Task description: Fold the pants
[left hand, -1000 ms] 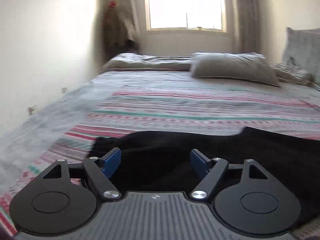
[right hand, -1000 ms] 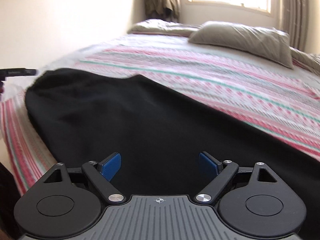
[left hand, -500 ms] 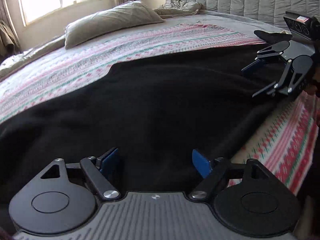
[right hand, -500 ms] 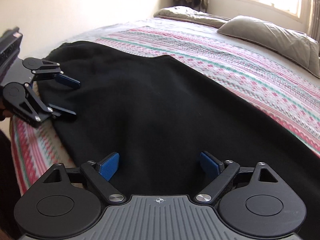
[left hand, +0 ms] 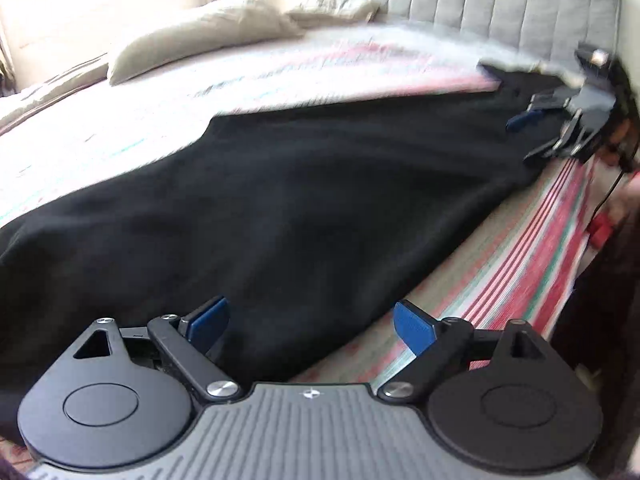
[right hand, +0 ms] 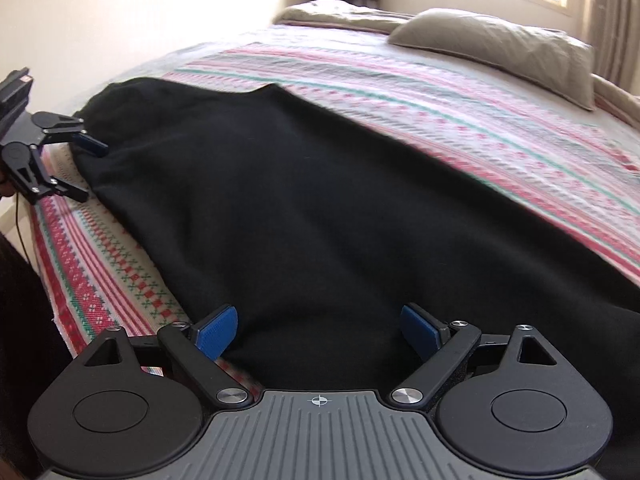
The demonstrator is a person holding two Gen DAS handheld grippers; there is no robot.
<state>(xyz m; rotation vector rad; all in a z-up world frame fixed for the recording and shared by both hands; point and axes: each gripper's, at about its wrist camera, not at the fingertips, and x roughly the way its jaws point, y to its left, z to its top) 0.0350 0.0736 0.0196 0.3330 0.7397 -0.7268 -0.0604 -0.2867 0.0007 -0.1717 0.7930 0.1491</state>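
- Since a second ago, both wrist views swung from facing the window to facing each other along the black fleece pants [left hand: 280, 200]; likely lining up for a first grasp at opposite ends.
- Left black two-finger gripper with blue pads [left hand: 312, 326]: jaws wide apart, holding nothing, poised over the near hem edge.
- Right black two-finger gripper with blue pads [right hand: 318, 326]: likewise spread wide, empty, over dark cloth.
- Pants spread flat on the pink-and-green striped woven bedspread [right hand: 460, 120], along its near edge.
- Long axis runs gripper to gripper, parallel to the bed's edge; which end is the waistband cannot be told.
- Folding not yet begun.
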